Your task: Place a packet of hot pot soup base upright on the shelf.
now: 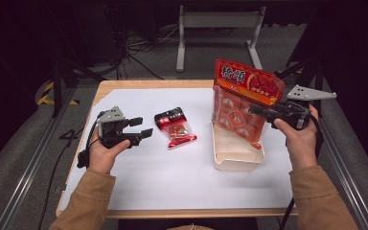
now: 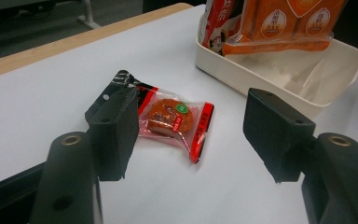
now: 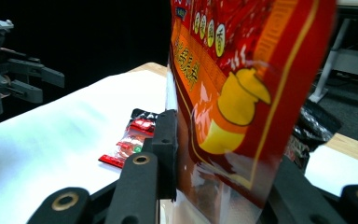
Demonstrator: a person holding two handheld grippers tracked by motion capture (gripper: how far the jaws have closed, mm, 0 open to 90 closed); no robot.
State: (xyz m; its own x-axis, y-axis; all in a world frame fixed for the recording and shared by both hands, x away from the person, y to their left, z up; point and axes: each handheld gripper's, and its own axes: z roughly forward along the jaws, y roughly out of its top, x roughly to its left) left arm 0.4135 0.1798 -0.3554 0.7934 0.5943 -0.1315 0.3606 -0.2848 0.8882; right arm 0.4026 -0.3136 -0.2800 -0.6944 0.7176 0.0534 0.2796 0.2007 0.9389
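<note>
Two grippers work near the tray (image 1: 236, 160): the right gripper (image 1: 255, 109) pinches the big bag (image 1: 242, 103) upright, its lower end in the tray, while the left gripper (image 1: 143, 128), jaws spread, faces the small packet (image 1: 176, 128) left of the tray.

The large snack bag (image 3: 242, 102) is cut off above, its lower print perhaps blurred.

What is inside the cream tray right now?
The lower end of the large orange snack bag, clamped by the right gripper, stands in the cream tray. Its near half looks bare; the bag hides the far part.
</note>
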